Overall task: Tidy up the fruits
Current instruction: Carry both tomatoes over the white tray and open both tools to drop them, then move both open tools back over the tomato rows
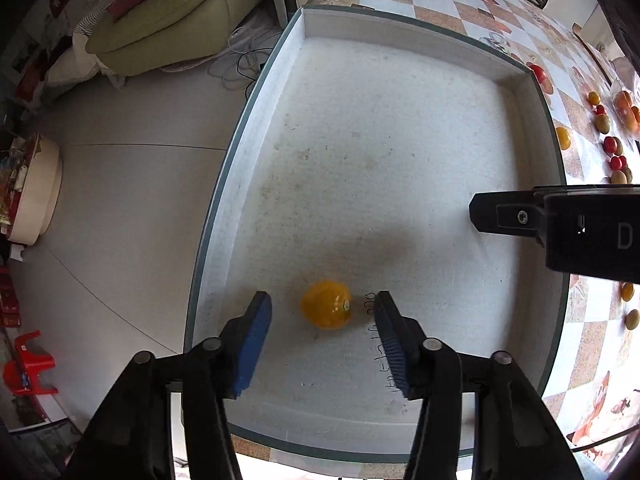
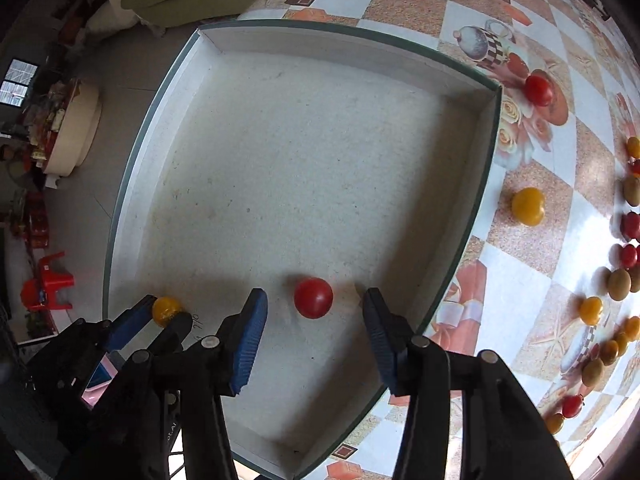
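Observation:
A shallow white tray [image 1: 400, 32] with a green rim lies on the tiled table; it also shows in the right wrist view [image 2: 340, 42]. My left gripper [image 1: 322, 312] is open, its blue pads on either side of a yellow tomato [image 1: 326, 305] resting on the tray floor without touching it. My right gripper [image 2: 314, 310] is open above a red tomato [image 2: 313, 297] that lies on the tray floor between the fingers. In the right wrist view the left gripper [image 2: 158, 312] and the yellow tomato [image 2: 166, 309] show at lower left.
Outside the tray on the right lie a red tomato [image 2: 539, 89], a yellow tomato [image 2: 528, 206] and several more red, yellow and brown-green fruits [image 2: 619, 279]. The table edge drops to a grey floor [image 1: 120, 184] on the left. The right gripper's body [image 1: 560, 224] juts over the tray.

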Demonstrator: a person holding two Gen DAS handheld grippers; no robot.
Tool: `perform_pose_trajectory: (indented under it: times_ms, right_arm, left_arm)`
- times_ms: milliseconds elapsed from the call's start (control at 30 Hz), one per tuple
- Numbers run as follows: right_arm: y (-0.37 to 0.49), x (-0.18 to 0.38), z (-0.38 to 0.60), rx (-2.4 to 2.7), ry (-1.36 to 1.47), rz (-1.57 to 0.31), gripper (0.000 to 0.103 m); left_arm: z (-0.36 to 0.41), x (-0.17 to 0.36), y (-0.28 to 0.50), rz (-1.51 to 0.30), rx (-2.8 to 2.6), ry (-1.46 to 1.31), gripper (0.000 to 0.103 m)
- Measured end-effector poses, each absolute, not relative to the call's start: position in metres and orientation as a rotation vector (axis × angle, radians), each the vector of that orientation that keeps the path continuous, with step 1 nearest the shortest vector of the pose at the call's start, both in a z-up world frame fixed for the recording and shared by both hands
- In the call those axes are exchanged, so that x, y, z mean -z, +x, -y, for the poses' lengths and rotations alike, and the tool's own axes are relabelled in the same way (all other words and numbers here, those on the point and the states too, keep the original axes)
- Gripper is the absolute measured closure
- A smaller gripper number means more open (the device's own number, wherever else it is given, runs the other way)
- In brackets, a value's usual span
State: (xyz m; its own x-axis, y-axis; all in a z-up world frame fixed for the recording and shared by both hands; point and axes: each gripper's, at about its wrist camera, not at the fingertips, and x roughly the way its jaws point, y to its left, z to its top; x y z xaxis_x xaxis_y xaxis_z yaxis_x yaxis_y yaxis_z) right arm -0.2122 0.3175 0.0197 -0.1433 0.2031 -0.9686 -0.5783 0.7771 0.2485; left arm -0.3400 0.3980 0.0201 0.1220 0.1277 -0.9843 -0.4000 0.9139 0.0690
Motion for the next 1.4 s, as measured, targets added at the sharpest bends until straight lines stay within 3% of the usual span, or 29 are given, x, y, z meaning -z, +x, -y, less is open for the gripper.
perform_pose_trajectory:
  times_ms: [33, 100, 133, 500, 933, 1400]
  right_arm:
    - [-0.211, -0.026, -0.315, -0.706, -0.284, -1.564, 0.036]
    - [-0.211, -0.038, -0.31, -0.7, -0.272, -1.537, 0.023]
    - [-0.211, -0.044, -0.306, -0.697, -0.264, -1.517, 0.022]
    - [-0.2, -0.074, -0.194, -0.47, -0.146, -1.519, 0.022]
    - [-0.166, -0.056, -0.039, -0.161, 0.036, -1.577, 0.022]
    - [-0.109, -0.038, 0.013, -0.151, 0.073, -1.594, 0.022]
  left_arm:
    - [-0.399, -0.023, -0.341, -1.379, -0.389, -0.237, 0.017]
    - [-0.398, -0.026, -0.34, -1.378, -0.368, -0.233, 0.017]
    - [-0.397, -0.026, -0.339, -1.388, -0.361, -0.23, 0.017]
    - [-0.344, -0.055, -0.308, -1.349, -0.213, -0.102, 0.017]
    - [-0.266, -0.097, -0.239, -1.295, -0.113, -0.042, 0.017]
    - [-0.258, -0.07, -0.116, -1.298, -0.234, -0.088, 0.017]
